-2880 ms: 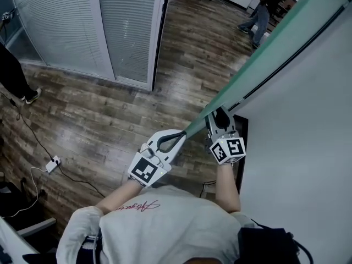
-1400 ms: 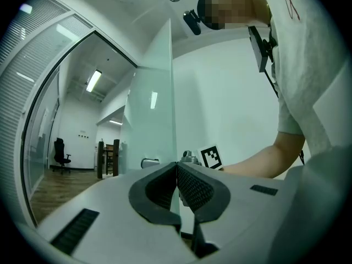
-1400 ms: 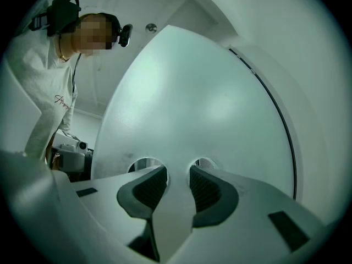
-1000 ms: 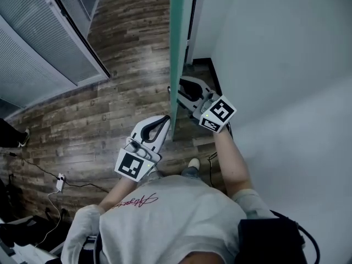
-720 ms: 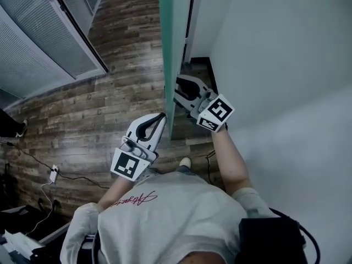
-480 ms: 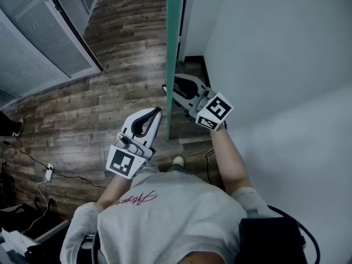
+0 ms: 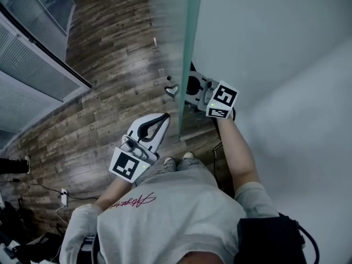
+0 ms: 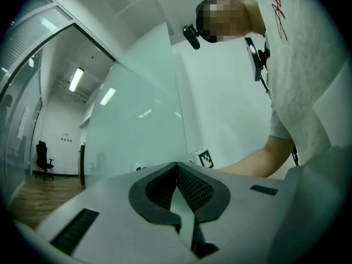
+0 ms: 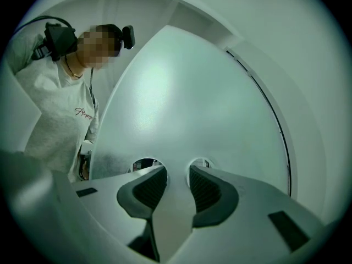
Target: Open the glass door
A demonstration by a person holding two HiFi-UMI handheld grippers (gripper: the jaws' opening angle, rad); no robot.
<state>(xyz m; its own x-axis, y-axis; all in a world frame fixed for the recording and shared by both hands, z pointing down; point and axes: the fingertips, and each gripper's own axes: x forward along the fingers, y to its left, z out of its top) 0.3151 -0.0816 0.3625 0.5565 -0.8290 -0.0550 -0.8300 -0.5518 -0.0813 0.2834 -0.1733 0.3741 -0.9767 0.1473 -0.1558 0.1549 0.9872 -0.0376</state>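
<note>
Seen from the head, the door [image 7: 186, 48] is a pale green frosted glass panel viewed nearly edge-on. It runs from the top of the picture down to the middle. The wood floor [image 7: 110, 54] lies on its left and the white wall [image 7: 286, 48] stands close on its right. The person [image 7: 170, 219] stands at the door's near end, with one gripper on each side of the panel.

The left gripper [image 7: 164, 117] is on the floor side, just beside the door's near end. Its jaws are closed, with the tips meeting and the pads curving round a bare loop, so it holds nothing. In the left gripper view the glass face rises just ahead of the tips. Whether the tips touch it cannot be told.

The right gripper [image 9: 177, 170] is on the wall side, in the narrow space between door and wall. Its jaws stand well apart and both ribbed pads are bare. In the right gripper view the frosted face fills the scene straight ahead, and two round openings [image 9: 146, 164] in the frosting sit just above the fingertips. The pads clamp nothing, and whether the fingertips rest against the glass cannot be told.
</note>
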